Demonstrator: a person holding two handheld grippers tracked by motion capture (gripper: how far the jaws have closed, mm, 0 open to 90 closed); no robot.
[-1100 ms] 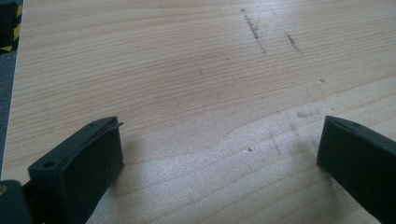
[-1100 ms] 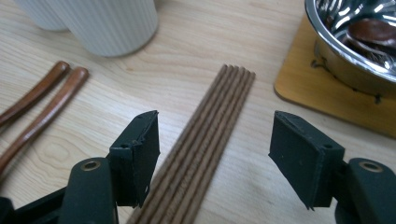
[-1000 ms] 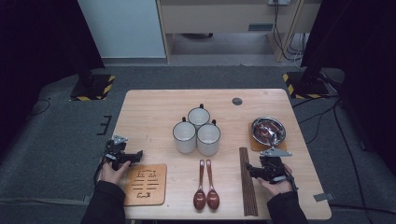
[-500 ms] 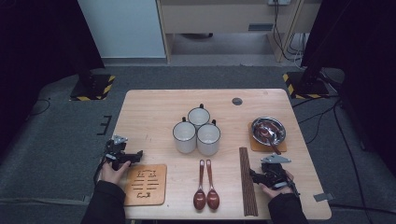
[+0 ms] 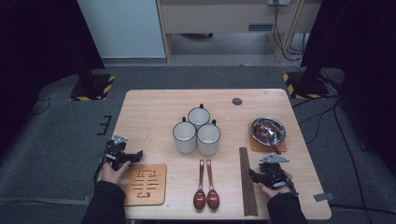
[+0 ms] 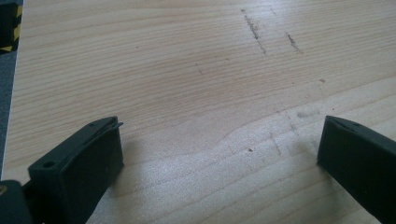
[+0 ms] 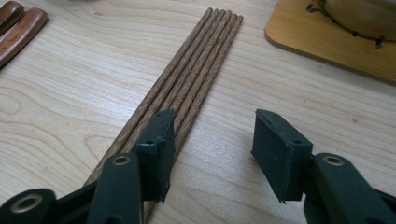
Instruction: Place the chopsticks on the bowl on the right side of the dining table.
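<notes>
table: pale wooden table (image 5: 154, 105), clean grain, a few dark scuffs that show up close in the left gripper view; small dark round disc (image 5: 237, 101) near the far edge
room: grey carpet all round; black stands with yellow-black striped feet at both far corners; white panel and a wooden cabinet at the back; pretty dim at the sides
chopsticks: bundle of dark wooden chopsticks (image 5: 248, 181) lying flat on the near-right part of the table, between the spoons and the right hand; sticks side by side, touching
long axis: runs near-to-far across the table in the high view, tips toward the far side, stopping short of the mat under the bowl; in the right gripper view (image 7: 196, 79) they slant up and to the right, away from the jaws
right gripper: right gripper (image 7: 212, 133) low over the near end of the chopsticks; jaws about half apart and have just been closing; one jaw sits over the sticks, the other over bare wood beside them; not clamped on anything yet
left gripper: left gripper (image 6: 219, 149) at the near-left edge, jaws wide, just bare table between them; sits beside the carved wooden trivet (image 5: 146, 184)
other stuff: three white mugs (image 5: 198, 131) clustered mid-table; two brown wooden spoons (image 5: 206, 193) just left of the chopsticks, bowls toward the person; metal bowl (image 5: 268, 129) on a wooden mat at the right, something lying in it
</notes>
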